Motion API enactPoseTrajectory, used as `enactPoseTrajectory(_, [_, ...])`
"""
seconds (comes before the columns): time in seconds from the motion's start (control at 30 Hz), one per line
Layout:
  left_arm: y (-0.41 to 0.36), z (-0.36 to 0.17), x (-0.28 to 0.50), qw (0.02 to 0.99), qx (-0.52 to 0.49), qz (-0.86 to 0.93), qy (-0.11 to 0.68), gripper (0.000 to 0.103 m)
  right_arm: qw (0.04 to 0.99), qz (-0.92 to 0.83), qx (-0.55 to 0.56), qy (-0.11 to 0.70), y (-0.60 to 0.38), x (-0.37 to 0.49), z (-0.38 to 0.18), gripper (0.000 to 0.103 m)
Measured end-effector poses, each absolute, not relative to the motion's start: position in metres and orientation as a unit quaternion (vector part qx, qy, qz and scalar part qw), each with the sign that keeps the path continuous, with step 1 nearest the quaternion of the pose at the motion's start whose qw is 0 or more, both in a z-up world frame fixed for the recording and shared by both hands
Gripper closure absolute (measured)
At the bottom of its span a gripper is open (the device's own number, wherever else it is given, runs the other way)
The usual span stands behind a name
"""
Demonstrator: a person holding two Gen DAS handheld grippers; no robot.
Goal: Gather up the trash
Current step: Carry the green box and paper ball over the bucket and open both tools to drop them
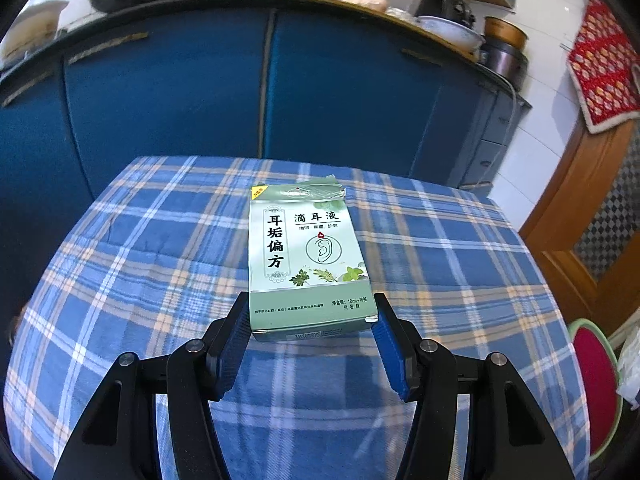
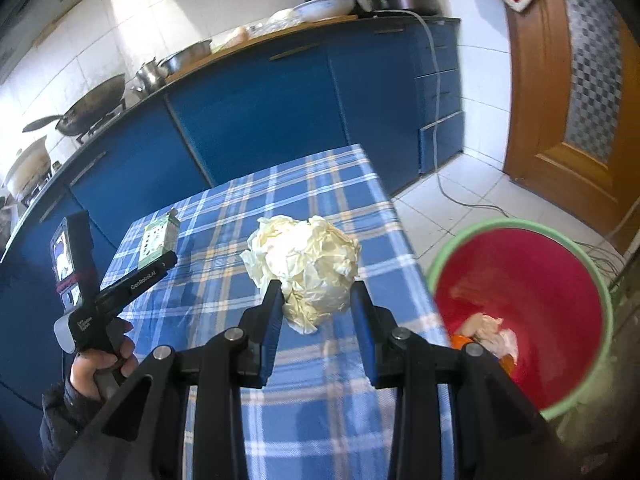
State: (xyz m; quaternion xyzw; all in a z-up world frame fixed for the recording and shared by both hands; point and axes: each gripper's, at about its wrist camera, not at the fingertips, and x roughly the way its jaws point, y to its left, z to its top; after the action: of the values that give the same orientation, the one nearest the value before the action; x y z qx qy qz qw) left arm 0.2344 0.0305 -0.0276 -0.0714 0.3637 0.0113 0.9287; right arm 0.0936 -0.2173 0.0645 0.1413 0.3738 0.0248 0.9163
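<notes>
Checked tablecloth (image 1: 140, 240) spread over the whole table, both pieces of trash resting on it. Red bin with green rim (image 2: 516, 304) waiting just off the table's right edge, scraps already inside, handy for a short drop. Crumpled paper ball (image 2: 304, 264) sitting between the right gripper (image 2: 316, 300) fingers, jaws wide, not yet pinching. Green medicine box (image 1: 304, 256) lying flat, near end framed by the left gripper (image 1: 310, 316), likewise spread, apparently lined up to close across its narrow width.

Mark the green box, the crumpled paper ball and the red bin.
green box (image 1: 308, 264): left wrist view, printed top face.
crumpled paper ball (image 2: 308, 264): right wrist view, middle of the wad.
red bin (image 2: 532, 280): right wrist view, inner wall.
</notes>
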Motion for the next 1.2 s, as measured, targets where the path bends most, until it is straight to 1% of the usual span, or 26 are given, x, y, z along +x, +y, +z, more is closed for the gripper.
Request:
enactPoseTrajectory(0.23, [-0.003, -0.007, 0.212, 0.931, -0.054, -0.038, 0.359, 0.043, 0.923, 0.003, 0.156, 0.353, -0.241, 0.068, 0.07, 0.066])
enactPoseTrajectory(0.57, [-0.063, 0.019, 0.181, 0.925, -0.038, -0.119, 0.359, 0.043, 0.92, -0.021, 0.191, 0.343, -0.28, 0.038, 0.064, 0.066])
enactPoseTrajectory(0.9, [-0.13, 0.024, 0.161, 0.908, -0.013, -0.194, 0.372, 0.043, 0.915, -0.051, 0.216, 0.338, -0.317, 0.017, 0.053, 0.066])
enactPoseTrajectory(1.2, [-0.186, 0.014, 0.148, 0.888, 0.022, -0.252, 0.384, 0.043, 0.907, -0.081, 0.231, 0.342, -0.349, 0.01, 0.04, 0.066])
